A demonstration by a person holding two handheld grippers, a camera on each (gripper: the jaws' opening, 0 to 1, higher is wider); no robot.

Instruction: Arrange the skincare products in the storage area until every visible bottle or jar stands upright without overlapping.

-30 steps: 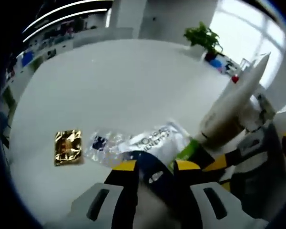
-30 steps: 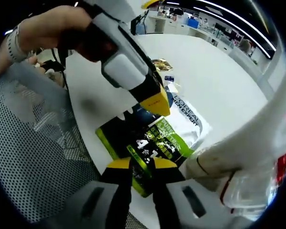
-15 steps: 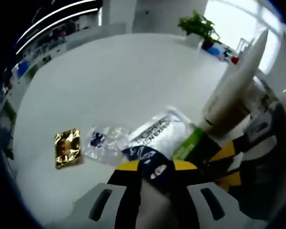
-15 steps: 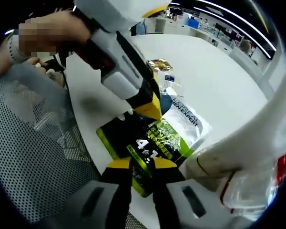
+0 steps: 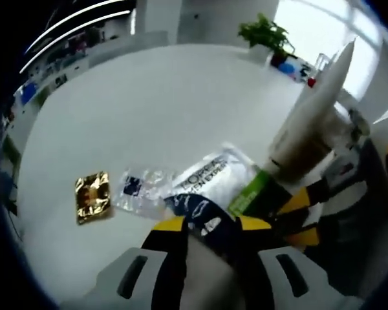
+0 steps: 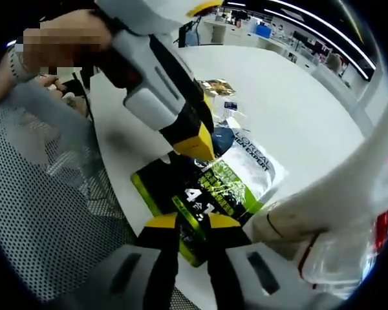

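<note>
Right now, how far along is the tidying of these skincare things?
Early. Nothing looks finished: the sachets lie flat and overlapping, and the gold packet lies apart on the table. In hand: the right tongs pinch the green pack, the left tongs a dark sachet. One white tube stands upright. Sorting the rest remains.

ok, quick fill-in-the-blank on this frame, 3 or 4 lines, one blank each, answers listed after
1. The sachet lying apart from the pile on the white table is ____ in colour.
2. The white tube leans rather than lying ____ on the table.
3. The right gripper has its jaws closed on the edge of the black and ____ packet.
4. In the right gripper view, the left gripper comes in from above with its ____ tips over that packet.

Missing words: gold; flat; green; yellow
</note>
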